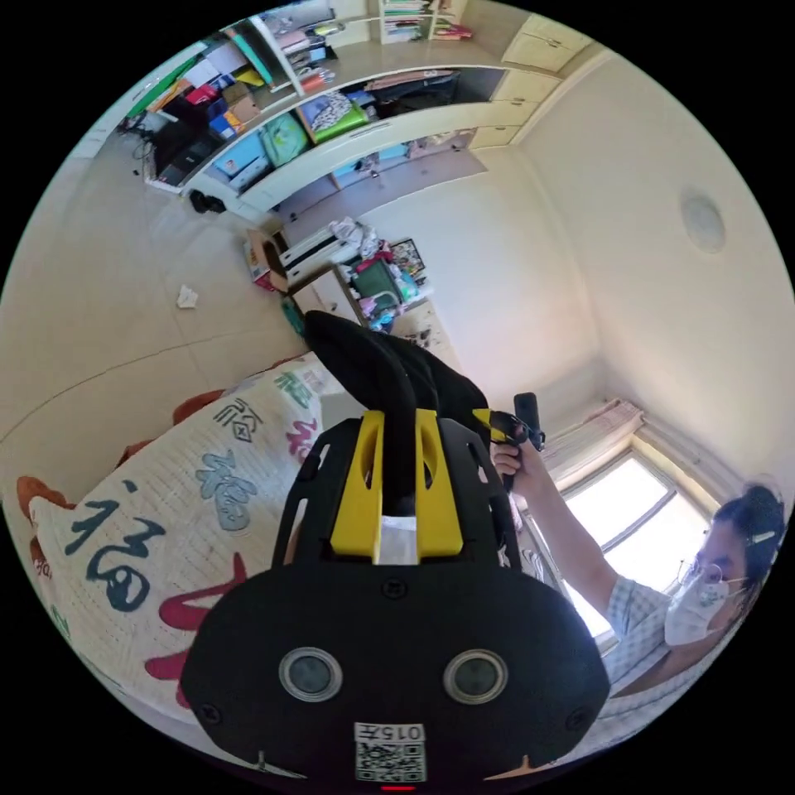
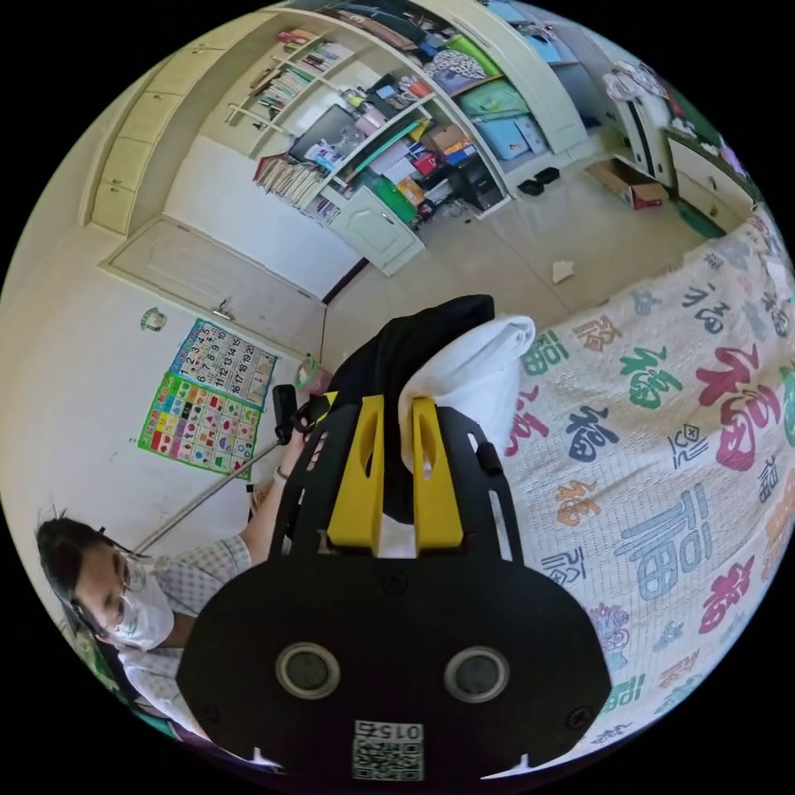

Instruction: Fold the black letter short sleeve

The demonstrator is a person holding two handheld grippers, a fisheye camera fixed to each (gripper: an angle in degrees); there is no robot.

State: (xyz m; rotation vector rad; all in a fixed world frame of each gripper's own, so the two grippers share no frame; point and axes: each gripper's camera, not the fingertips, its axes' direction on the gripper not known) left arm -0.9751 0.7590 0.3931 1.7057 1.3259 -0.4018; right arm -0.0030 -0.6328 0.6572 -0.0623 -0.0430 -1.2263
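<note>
Bed [image 2: 662, 464] with a printed quilt is lying under both grippers. Left gripper [image 1: 397, 422] is clamping its yellow fingers [image 1: 362, 480] on the black shirt [image 1: 373, 364], lifted above the bed. Right gripper [image 2: 396, 410] is pinching the shirt's black and white folds too.

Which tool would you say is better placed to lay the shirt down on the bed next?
Probably the right tool: the bedspread lies directly beside it. Both tools grip the black shirt; the left tool faces more toward the floor.
</note>
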